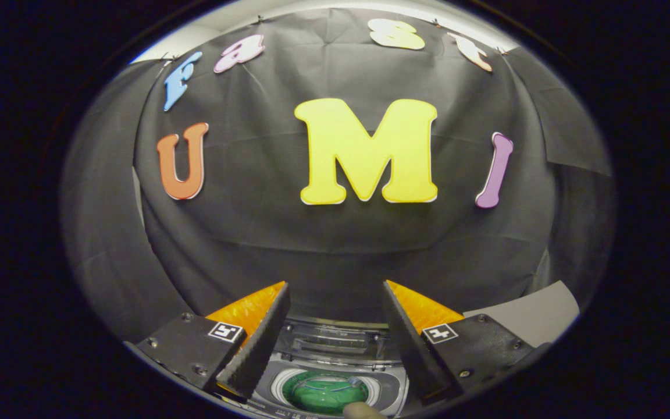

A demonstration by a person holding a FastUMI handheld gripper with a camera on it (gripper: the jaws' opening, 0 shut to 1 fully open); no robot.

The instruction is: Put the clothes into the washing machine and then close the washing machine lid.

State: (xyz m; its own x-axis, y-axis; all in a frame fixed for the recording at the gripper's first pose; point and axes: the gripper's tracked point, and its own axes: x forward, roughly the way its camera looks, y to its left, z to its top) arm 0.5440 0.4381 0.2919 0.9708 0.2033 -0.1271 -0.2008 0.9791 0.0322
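A small washing machine (335, 349) sits below and between my fingers. Its round drum opening (323, 391) shows something green inside; I cannot tell whether it is cloth or the tub. A clear panel that looks like the raised lid (335, 337) stands at the back of the opening. A small beige object (363, 411) pokes in at the near rim of the drum; what it is I cannot tell. My gripper (336, 286) is open, held above the machine and pointing at the booth wall, with nothing between its fingers.
Black cloth wall (335, 244) hangs close behind the machine and wraps round both sides. A grey sheet or board (535, 317) lies to the right, beyond the right finger.
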